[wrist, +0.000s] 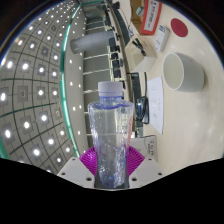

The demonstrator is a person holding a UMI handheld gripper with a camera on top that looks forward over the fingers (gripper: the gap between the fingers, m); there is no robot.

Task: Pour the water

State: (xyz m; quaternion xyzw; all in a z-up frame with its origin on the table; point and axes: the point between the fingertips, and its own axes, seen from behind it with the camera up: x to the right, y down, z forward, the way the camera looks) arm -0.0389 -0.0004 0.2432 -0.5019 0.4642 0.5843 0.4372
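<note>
A clear plastic water bottle [110, 130] with a pale cap stands between my gripper's [111, 162] magenta pads [91, 160], which press on its lower body from both sides. The bottle is lifted and the whole view is tilted. Beyond and to the right of the bottle, a white cup [182, 69] with its open mouth showing sits on the pale table [150, 60]. Water fills the lower part of the bottle.
White papers with red print [150, 15] lie on the table past the cup. A sheet with dark marks [152, 100] lies between bottle and cup. A ceiling with rows of lights [35, 80] fills the left side. Chairs and desks [95, 40] show farther back.
</note>
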